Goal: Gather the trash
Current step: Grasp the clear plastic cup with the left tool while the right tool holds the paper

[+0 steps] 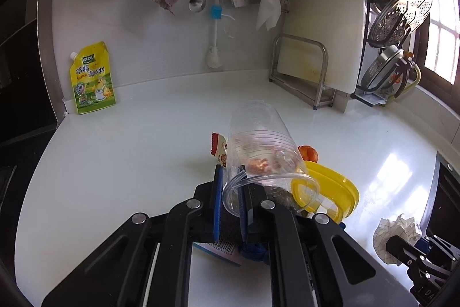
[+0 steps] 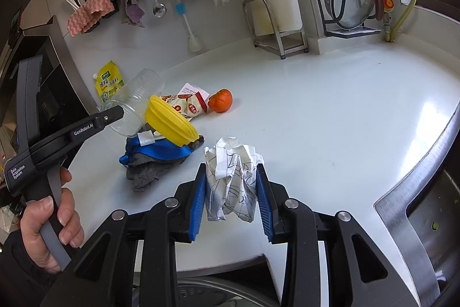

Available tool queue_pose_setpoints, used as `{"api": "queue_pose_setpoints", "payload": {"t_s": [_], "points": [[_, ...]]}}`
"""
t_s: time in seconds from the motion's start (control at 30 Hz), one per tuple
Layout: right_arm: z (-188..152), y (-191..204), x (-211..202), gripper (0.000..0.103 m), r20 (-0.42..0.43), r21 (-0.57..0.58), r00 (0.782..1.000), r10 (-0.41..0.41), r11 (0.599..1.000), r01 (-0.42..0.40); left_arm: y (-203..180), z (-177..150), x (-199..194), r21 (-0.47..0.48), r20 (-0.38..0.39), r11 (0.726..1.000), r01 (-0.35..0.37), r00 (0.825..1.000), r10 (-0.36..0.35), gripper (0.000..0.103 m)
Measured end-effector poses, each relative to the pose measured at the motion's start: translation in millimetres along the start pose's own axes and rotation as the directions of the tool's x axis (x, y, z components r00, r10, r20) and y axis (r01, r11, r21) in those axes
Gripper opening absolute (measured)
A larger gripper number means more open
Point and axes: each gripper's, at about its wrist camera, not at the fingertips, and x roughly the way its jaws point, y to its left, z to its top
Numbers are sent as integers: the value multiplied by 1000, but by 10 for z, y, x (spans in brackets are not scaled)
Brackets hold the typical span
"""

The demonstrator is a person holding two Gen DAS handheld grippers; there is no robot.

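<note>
A clear plastic cup (image 1: pixel 260 154) is held by its rim in the left gripper (image 1: pixel 231 192), tilted above the bench (image 1: pixel 129 163). A crumpled paper ball (image 2: pixel 231 177) is clamped in the right gripper (image 2: pixel 231 192). The thin rim could be crushed or slip free, and scraps inside could be spilled if the cup is tipped further.

Snack wrapper (image 2: pixel 189 102) lies between tipped cup (image 2: pixel 138 102) and orange (image 2: pixel 220 100), behind bowl (image 2: pixel 169 121).

Left hand-held gripper (image 1: pixel 231 192) and right hand-held gripper (image 2: pixel 231 194) both clamped
</note>
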Motion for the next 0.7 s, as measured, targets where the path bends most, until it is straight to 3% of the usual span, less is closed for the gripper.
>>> {"api": "queue_pose_setpoints", "payload": {"t_s": [0.1,0.23,0.33,0.43,0.53,0.6,0.7], "points": [[-4,-3,3,32,1,3,1000,0,1000,0,10,64,-146,5,84,1000,-19,996,18,10],[-1,7,3,32,-1,4,1000,1,1000,-1,-16,84,-143,27,89,999,-20,996,18,10],[2,4,5,32,-2,5,1000,2,1000,-2,-2,100,-281,28,163,999,-21,986,16,10],[-1,13,3,32,-4,1,1000,2,1000,-2,41,150,-259,10,131,1000,-15,991,13,10],[-3,16,1,32,-4,0,1000,1,1000,-1,-8,172,-405,50,185,999,-19,983,9,10],[-4,19,-2,32,-7,4,1000,3,1000,-3,21,194,-345,32,136,999,1,991,-6,10],[-8,40,-52,32,-2,0,1000,1,1000,-1,49,163,-370,36,124,999,-6,992,2,10]]}}
